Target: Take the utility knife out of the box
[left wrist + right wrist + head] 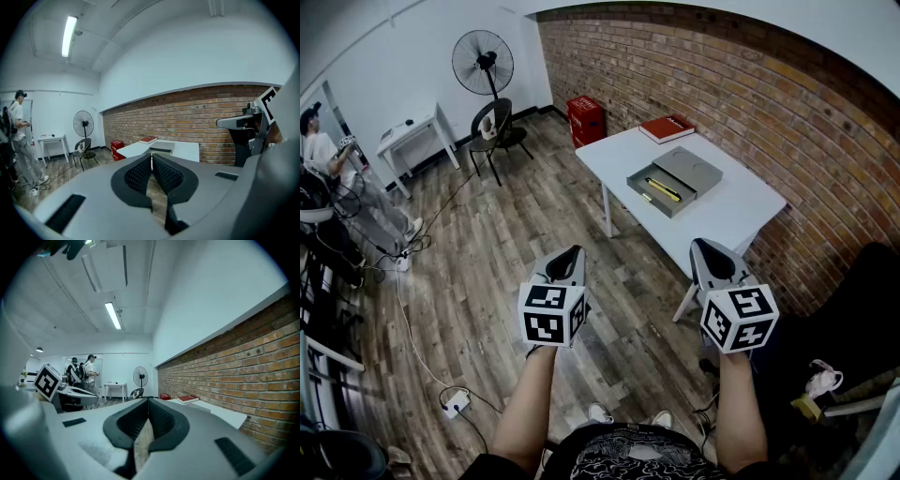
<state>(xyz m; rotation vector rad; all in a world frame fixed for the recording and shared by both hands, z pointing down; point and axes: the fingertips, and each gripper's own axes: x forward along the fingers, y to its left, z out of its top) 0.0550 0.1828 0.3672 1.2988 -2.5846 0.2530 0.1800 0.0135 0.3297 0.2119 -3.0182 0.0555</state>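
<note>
A white table [727, 211] stands against the brick wall, well ahead of both grippers. On it lies an open grey box [686, 170] with a yellow utility knife [664, 189] inside its tray. The lid lies beside the tray. My left gripper [572, 255] is held over the wooden floor, short of the table, with its jaws shut and nothing between them. My right gripper [705, 248] hangs near the table's near corner, jaws also shut and empty. In the left gripper view the left gripper [151, 157] points toward the box [161, 149]. The right gripper [148, 401] points along the wall.
A red book [667, 127] lies at the table's far end. A red crate [586, 119] sits on the floor by the wall. A fan [483, 61], a chair [492, 131] and a small white desk [412, 131] stand at the back. A person [319, 150] is at far left, and cables trail across the floor.
</note>
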